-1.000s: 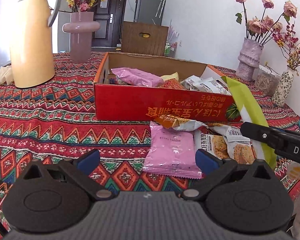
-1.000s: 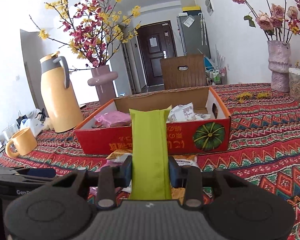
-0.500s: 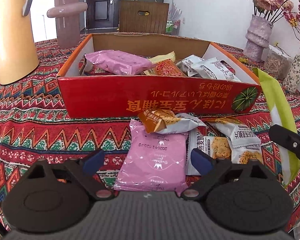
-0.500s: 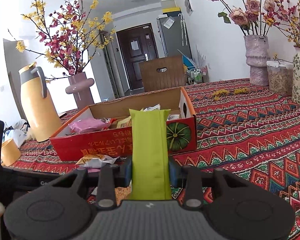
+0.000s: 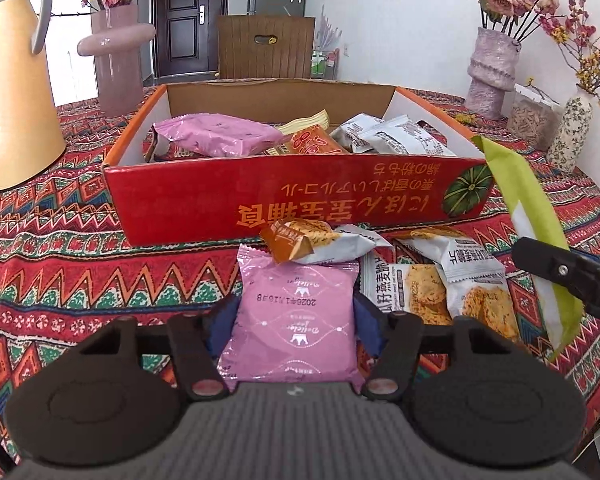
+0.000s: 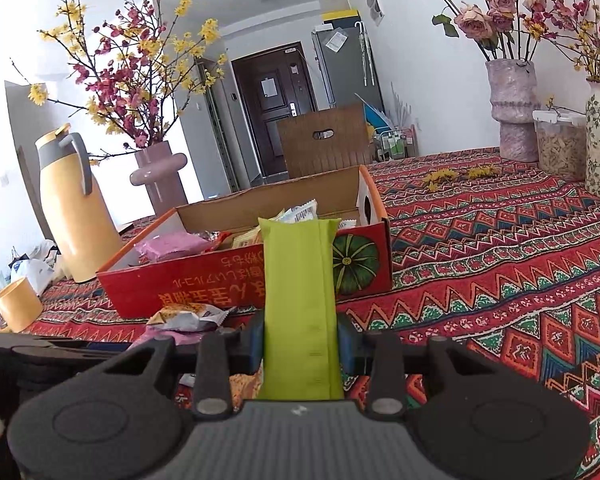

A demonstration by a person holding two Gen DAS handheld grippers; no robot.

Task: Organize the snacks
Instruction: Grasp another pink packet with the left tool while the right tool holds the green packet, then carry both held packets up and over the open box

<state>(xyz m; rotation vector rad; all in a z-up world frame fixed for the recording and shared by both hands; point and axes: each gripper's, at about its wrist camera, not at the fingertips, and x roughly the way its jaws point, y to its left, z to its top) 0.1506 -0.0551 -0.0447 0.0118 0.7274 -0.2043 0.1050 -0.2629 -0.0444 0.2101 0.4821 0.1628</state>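
On the patterned cloth in front of the red cardboard box [image 5: 220, 200] lies a pink snack packet [image 5: 296, 304]. My left gripper [image 5: 294, 326] straddles it, jaws closing, with the blue pads touching its two sides. Beside it lie an orange-and-white packet [image 5: 316, 240] and two oat-crisp packets [image 5: 416, 292]. The box holds several packets, among them a pink one [image 5: 220, 136]. My right gripper [image 6: 300, 344] is shut on a long green packet [image 6: 298, 272], held upright in front of the box [image 6: 204, 284]. The green packet [image 5: 528, 208] also shows at the right of the left wrist view.
A yellow thermos jug [image 5: 16, 80] and a pink vase [image 5: 116, 56] stand left of the box. A yellow mug [image 6: 18, 308] sits at the near left. Two flower vases [image 5: 492, 72] and a jar [image 5: 534, 120] line the right wall. A wooden chair [image 5: 266, 46] stands behind the table.
My left gripper has come forward and down over the pink packet, and its jaws have narrowed from wide open onto the packet's sides. The right gripper still holds the green packet.
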